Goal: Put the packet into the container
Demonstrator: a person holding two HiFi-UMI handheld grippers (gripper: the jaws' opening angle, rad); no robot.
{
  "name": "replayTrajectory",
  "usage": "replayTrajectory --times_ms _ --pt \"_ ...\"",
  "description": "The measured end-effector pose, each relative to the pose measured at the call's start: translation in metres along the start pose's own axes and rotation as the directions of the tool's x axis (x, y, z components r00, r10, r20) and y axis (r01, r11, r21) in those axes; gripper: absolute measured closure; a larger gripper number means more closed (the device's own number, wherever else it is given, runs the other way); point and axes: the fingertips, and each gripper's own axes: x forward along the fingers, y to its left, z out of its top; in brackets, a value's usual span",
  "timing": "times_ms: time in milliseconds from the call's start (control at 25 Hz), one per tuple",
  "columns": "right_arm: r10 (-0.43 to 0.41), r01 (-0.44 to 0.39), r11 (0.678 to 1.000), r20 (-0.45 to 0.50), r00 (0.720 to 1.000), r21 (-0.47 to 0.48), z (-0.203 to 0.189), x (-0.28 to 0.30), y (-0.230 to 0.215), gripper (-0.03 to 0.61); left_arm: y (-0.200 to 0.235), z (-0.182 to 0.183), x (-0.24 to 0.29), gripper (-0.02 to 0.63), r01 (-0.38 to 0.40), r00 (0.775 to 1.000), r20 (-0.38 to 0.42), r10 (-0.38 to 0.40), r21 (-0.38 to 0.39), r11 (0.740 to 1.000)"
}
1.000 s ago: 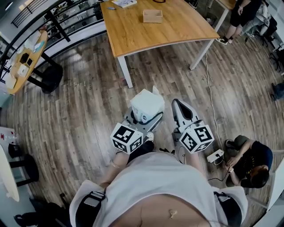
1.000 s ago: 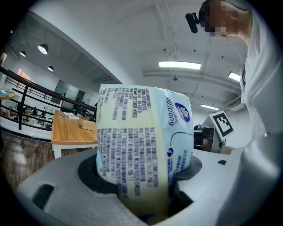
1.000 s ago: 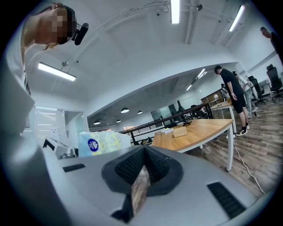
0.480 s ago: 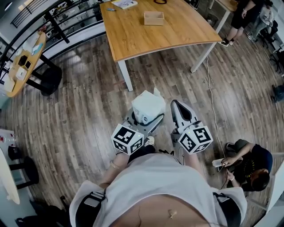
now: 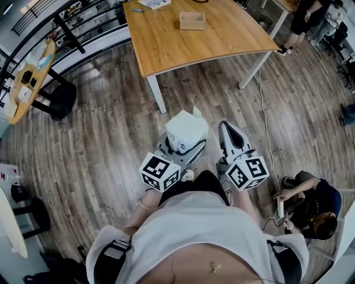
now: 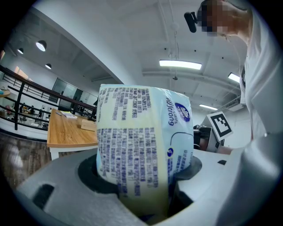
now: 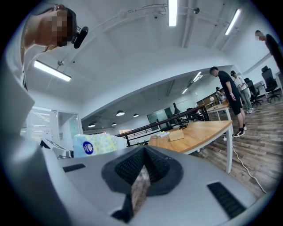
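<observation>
My left gripper [image 5: 184, 138] is shut on a white tissue packet [image 5: 185, 128], held out in front of the body above the wooden floor. In the left gripper view the packet [image 6: 142, 140], with its blue print, stands upright between the jaws and fills the middle. The container, a small open wooden box [image 5: 192, 20], sits far ahead on the wooden table [image 5: 222, 47]; the box [image 6: 88, 125] also shows small past the packet. My right gripper [image 5: 226, 127] is beside the left one, shut with nothing in it [image 7: 142, 173]. The right gripper view shows the packet [image 7: 95, 145] and the box [image 7: 177, 134].
White table legs [image 5: 156, 92] stand between me and the tabletop. A round side table [image 5: 30, 75] with a dark stool is at the left. One person crouches on the floor [image 5: 310, 208] at the right by a cable [image 5: 266, 130]; another stands [image 5: 305, 16] beyond the table.
Both grippers have drifted slightly forward with the body toward the table, and the packet has stayed in the left jaws. The crouching person's arm has shifted.
</observation>
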Motion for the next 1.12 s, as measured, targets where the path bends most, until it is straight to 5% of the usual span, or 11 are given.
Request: replayTrajectory --times_ms 400,1120 --pt "-0.065 0.065 0.998 0.003 0.998 -0.004 0.011 0.0 -0.025 0.568 0.011 0.01 0.011 0.276 0.004 1.0 -0.007 -0.004 0.007 1.0" --pt "-0.001 0.002 0.999 0.008 1.0 -0.047 0.049 0.092 -0.06 0.568 0.077 0.044 0.076 0.276 -0.032 0.999 0.013 0.032 0.005 0.999"
